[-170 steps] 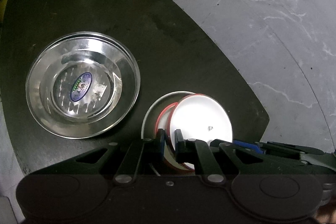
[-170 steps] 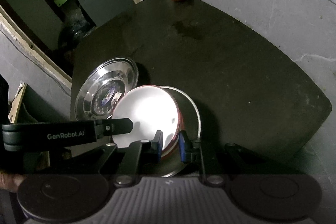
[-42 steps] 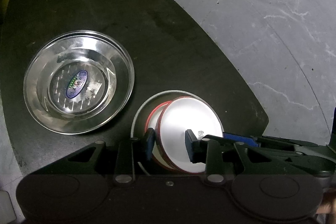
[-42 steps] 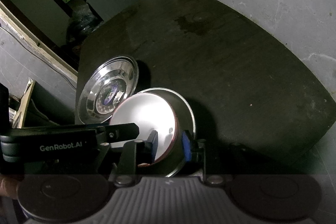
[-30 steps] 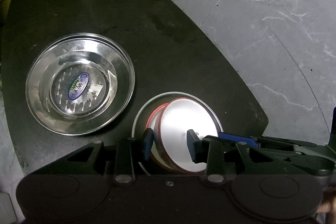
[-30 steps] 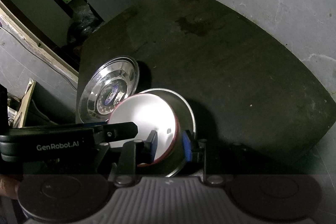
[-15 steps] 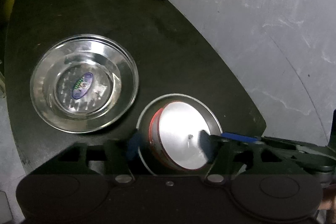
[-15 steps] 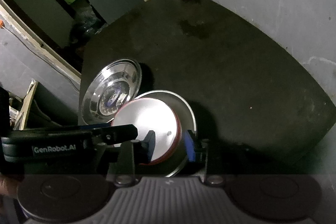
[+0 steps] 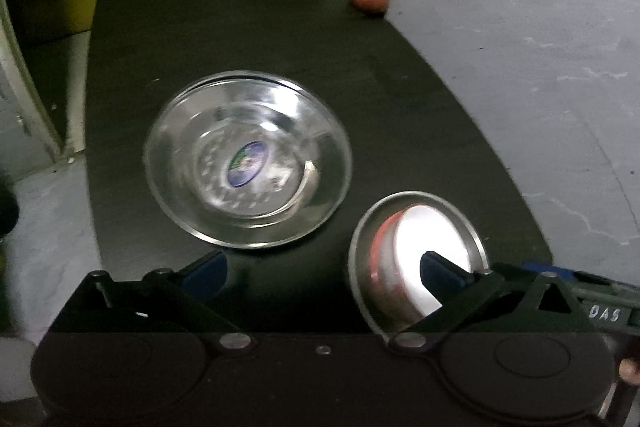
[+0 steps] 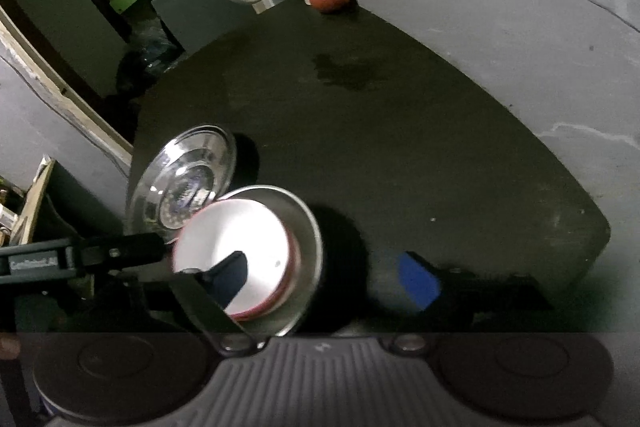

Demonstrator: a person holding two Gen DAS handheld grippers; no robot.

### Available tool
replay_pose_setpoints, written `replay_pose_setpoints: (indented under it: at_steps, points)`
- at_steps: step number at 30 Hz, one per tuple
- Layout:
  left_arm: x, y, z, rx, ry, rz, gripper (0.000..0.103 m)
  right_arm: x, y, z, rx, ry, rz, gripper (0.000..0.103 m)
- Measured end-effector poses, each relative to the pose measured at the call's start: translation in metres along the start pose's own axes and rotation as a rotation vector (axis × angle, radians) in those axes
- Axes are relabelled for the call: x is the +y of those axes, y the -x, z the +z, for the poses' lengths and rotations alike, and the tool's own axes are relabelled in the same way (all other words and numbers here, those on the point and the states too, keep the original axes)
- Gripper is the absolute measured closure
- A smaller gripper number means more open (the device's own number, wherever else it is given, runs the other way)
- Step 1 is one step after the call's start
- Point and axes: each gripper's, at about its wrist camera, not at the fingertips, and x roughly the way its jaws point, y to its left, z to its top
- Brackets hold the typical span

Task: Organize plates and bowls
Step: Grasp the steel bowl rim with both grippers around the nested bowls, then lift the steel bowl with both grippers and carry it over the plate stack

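- White bowl [image 10: 236, 247], red-rimmed, nests inside a steel plate [image 10: 310, 227] near the table's [image 10: 400, 147] front edge.
- Left gripper [image 9: 320, 273] and right gripper [image 10: 324, 275]: jaws opening wide, gripping nothing.
- Larger steel dish [image 9: 248, 163] lies mid-table.

Dim scene overall, one hard light from above and near the cameras. White bowl [image 9: 430, 235] blows out to a featureless glare patch in both views. Steel plate [image 9: 248, 163] throws streaky reflections, smeared by motion blur in the left wrist view; its sticker is soft. Right wrist view is sharper; a heavy black shadow falls right of the steel bowl [image 10: 308, 227] onto the dark table [image 10: 400, 131]. Strong fisheye bending at the edges, black vignette in the upper corners. Lower band of each frame is darkened. Background clutter is murky, noisy.
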Motion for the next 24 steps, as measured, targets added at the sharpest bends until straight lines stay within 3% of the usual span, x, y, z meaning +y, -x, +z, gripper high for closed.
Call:
replay_pose_setpoints:
  at_steps: [2,11,24]
  points:
    - [0.006,0.002,-0.002,0.007,0.004,0.029,0.001,-0.004,-0.001,0.001,0.004,0.004,-0.009,0.006]
    - [0.021,-0.009,-0.006,0.073,0.035,0.109,0.001,-0.013,-0.008,0.008,0.017,0.081,-0.094,0.001]
    - [0.008,-0.026,-0.004,0.116,-0.001,0.185,0.001,-0.017,-0.027,0.012,0.065,0.158,-0.119,0.000]
